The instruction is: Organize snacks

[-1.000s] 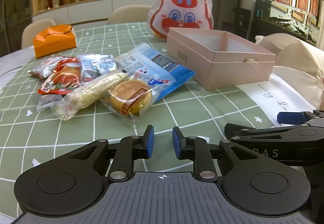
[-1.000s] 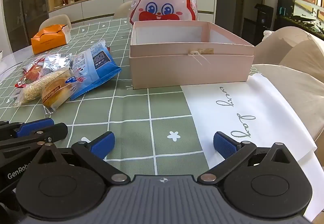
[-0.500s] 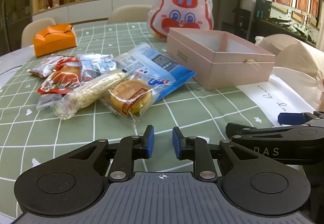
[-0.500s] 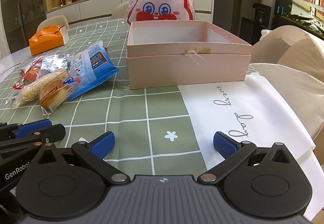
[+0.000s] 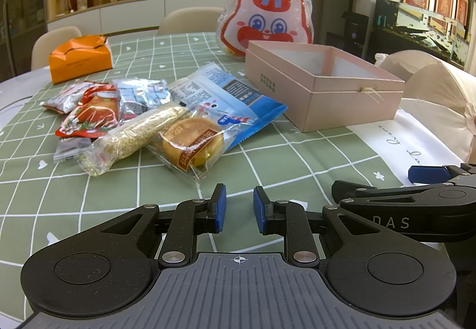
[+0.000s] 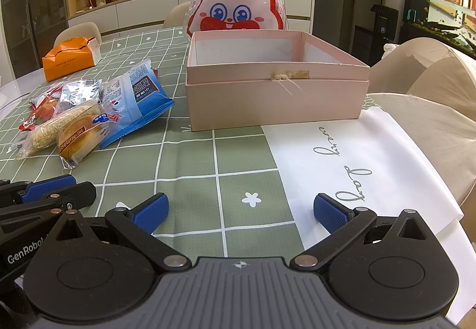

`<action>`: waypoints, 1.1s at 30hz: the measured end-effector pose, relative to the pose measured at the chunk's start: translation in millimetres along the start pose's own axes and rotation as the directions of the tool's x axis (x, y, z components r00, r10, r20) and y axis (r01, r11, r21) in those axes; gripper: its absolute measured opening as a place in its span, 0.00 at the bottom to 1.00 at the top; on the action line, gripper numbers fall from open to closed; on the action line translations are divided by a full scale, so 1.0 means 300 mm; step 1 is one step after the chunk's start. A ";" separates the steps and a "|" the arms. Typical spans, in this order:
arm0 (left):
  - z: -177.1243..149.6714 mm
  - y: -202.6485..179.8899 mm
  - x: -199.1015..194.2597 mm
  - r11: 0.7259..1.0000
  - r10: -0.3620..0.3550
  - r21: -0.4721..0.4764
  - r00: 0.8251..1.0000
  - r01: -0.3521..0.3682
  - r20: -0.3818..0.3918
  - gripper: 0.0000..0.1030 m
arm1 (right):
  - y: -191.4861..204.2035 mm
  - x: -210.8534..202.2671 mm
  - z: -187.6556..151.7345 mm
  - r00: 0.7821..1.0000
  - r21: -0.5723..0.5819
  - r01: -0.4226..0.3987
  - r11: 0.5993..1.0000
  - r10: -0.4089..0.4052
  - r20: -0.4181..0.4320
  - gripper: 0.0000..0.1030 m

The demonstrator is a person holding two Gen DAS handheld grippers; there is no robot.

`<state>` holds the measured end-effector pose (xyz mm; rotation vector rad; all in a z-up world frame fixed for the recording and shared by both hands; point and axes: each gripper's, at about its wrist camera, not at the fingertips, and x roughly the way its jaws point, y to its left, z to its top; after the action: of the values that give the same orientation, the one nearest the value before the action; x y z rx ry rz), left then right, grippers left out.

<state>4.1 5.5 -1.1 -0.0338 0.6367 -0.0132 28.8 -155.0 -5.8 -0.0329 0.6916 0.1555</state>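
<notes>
Left wrist: six snack packets (image 5: 166, 123), one pink box (image 5: 324, 87).

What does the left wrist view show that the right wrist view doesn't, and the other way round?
Only the left wrist view shows the left hand-held gripper nearly shut and empty, and the full spread of the snack pile, including the small grey packet at its near left edge. Only the right wrist view shows the right hand-held gripper wide open and the pink box front on, with nothing visible inside. Both show the rabbit bag, the orange box and the green checked tablecloth.
</notes>
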 end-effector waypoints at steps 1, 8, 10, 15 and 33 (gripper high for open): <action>0.000 0.001 0.001 1.000 0.000 0.000 1.000 0.000 0.000 0.23 | 0.000 0.000 0.000 1.000 0.000 0.000 1.000 0.000 0.000 1.00; 0.001 0.001 0.002 1.000 0.000 0.000 1.000 0.000 0.000 0.23 | 0.000 0.000 0.000 1.000 0.000 0.000 1.000 0.000 0.000 1.00; 0.001 0.001 0.002 1.000 0.000 0.000 1.000 0.000 0.000 0.23 | 0.001 -0.001 0.000 1.000 0.000 0.000 1.000 0.000 0.000 1.00; 0.001 0.001 0.002 1.000 0.000 0.000 1.000 0.000 0.000 0.23 | 0.000 -0.001 0.000 1.000 0.000 0.000 1.000 0.000 0.000 1.00; -0.004 -0.004 -0.007 1.000 0.003 0.004 1.000 -0.003 0.000 0.24 | 0.001 0.000 -0.001 1.000 0.000 0.001 1.000 -0.001 0.000 1.00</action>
<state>1.7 4.4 -0.8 -0.0291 0.6371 -0.0117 28.5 -154.7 -5.9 -0.0331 0.6915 0.1549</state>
